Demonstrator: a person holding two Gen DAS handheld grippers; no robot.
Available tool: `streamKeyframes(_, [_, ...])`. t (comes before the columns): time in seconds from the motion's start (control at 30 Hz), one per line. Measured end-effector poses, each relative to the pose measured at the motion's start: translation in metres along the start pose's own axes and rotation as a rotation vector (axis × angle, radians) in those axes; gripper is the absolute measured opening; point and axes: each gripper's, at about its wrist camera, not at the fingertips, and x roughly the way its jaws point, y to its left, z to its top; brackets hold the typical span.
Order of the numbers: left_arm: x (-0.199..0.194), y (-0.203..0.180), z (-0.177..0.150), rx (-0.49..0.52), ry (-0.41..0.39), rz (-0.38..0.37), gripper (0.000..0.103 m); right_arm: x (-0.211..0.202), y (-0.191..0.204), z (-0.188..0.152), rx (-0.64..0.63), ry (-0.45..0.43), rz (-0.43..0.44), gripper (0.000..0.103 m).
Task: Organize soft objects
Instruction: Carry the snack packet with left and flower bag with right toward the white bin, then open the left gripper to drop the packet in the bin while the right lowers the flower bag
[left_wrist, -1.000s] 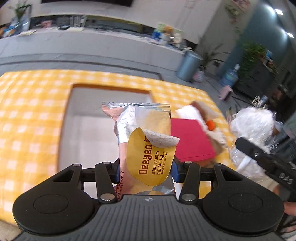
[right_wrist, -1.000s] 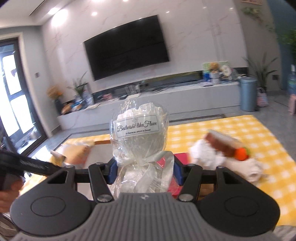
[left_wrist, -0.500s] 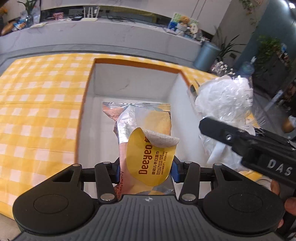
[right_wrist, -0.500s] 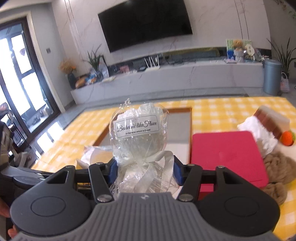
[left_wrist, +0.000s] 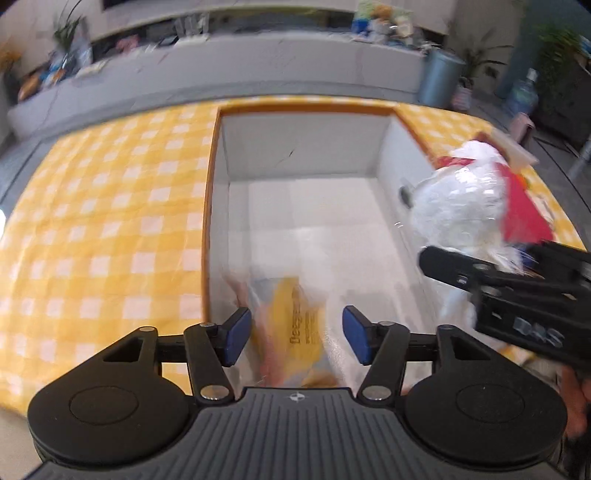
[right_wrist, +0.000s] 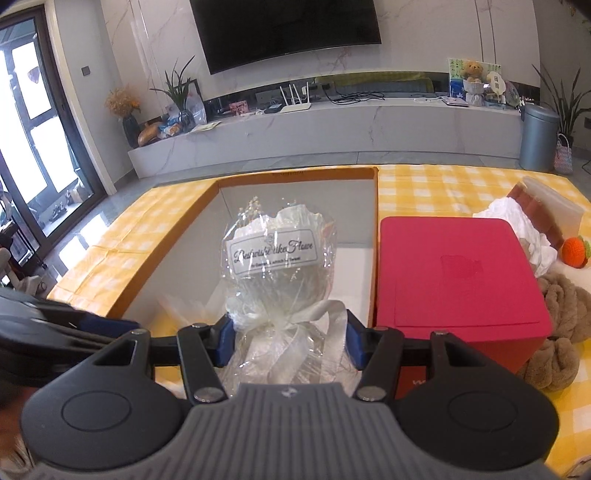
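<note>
Left gripper (left_wrist: 296, 335), fingers spread, is hanging over the blurred wipes pack (left_wrist: 295, 328) at lower centre; right gripper (right_wrist: 290, 341) is pinching the wrapped bouquet (right_wrist: 279, 258) above the box (right_wrist: 295, 173).

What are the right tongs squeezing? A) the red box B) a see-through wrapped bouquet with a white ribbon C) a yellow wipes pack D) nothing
B: the right tongs pinch the cellophane-wrapped bouquet at its white ribbon, above the open box.

My left wrist view is smeared by motion blur, worst on the wipes packet (left_wrist: 295, 328) and far shelf. My right wrist view is sharp, with daylight from the left window (right_wrist: 33, 147). Fisheye bends both edges; cellophane bouquet (right_wrist: 275, 266) glints.
</note>
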Motion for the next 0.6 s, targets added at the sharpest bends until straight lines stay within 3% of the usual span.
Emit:
streamKeyframes(0.07, [-0.017,0.007,-0.002,-0.013,-0.052,-0.014,0.081,0.002,-0.001,-0.001,-0.002,0.007,-0.005,0.057])
streamKeyframes(0.27, [-0.037,0.038,-0.004,-0.111,-0.136,0.04,0.083,0.008,0.008,-0.003,-0.031,0.018,-0.021,0.057])
streamKeyframes(0.4, [-0.032,0.05,-0.003,-0.125,-0.134,0.117,0.083,0.016,0.021,-0.007,-0.076,0.035,-0.063,0.057])
streamKeyframes(0.6, [-0.028,0.058,-0.002,-0.178,-0.125,0.126,0.083,0.034,0.04,-0.006,-0.13,0.078,-0.108,0.058])
